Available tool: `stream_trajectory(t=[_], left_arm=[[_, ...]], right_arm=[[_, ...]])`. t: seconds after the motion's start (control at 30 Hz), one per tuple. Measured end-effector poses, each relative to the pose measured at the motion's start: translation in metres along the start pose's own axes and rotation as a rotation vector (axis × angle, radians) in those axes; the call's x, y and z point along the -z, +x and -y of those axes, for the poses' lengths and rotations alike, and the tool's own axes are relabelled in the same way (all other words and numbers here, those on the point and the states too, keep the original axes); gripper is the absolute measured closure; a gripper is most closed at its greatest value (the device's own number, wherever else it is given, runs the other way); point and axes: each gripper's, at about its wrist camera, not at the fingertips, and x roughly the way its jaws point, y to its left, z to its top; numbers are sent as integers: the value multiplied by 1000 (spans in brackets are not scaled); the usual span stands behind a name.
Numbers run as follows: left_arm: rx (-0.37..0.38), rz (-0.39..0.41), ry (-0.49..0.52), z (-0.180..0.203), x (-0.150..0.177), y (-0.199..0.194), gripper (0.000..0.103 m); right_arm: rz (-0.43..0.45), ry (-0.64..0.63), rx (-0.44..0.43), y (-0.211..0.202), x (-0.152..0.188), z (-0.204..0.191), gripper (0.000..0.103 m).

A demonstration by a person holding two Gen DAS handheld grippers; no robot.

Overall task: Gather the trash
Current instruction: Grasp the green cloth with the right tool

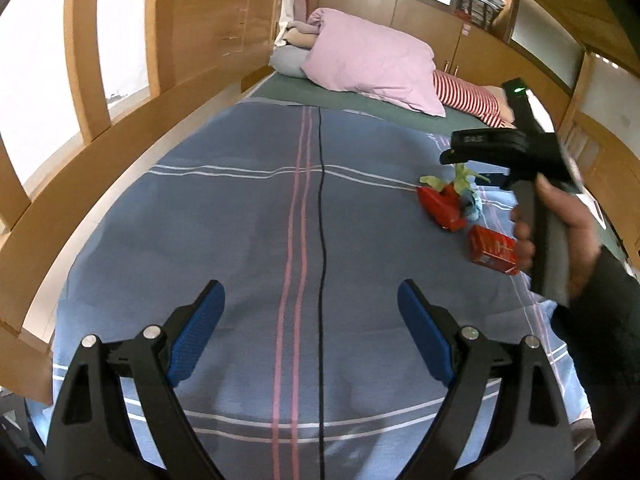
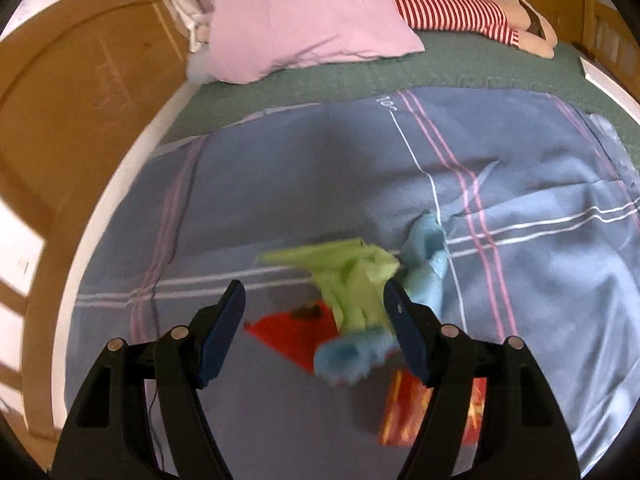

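Bedcover (image 1: pixel 240 240): grey-blue, crossed by pink and white stripe lines. Sheet (image 2: pixel 440 68) beyond it: dull green. Pillow (image 1: pixel 372 64): pale lilac-pink, plain. Stuffed figure (image 2: pixel 452 10) behind pillow: red-and-white stripes. Cable (image 1: pixel 321 240) down the bedcover: black. Trash cluster: red wrapper (image 2: pixel 292 334), crumpled lime-green paper (image 2: pixel 352 276), light blue paper (image 2: pixel 428 248), red box (image 1: pixel 494 250) with yellow markings. Left gripper (image 1: pixel 310 336) and right gripper (image 2: pixel 316 330): black frames, blue pads. Bed surround (image 1: pixel 128 128): orange-tan wood.
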Motion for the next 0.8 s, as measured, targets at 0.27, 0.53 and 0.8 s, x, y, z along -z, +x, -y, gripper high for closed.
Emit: stream_trajectory(t=[0.27, 0.53, 0.8], left_arm=[[14, -26, -47, -8, 1, 4, 15], [8, -20, 5, 8, 3, 7, 15], [26, -26, 76, 36, 3, 16, 15]], right_arm=[[-106, 109, 37, 30, -7, 19, 87], [11, 100, -23, -40, 1, 35, 88], [91, 170, -88, -118, 58, 87, 87]])
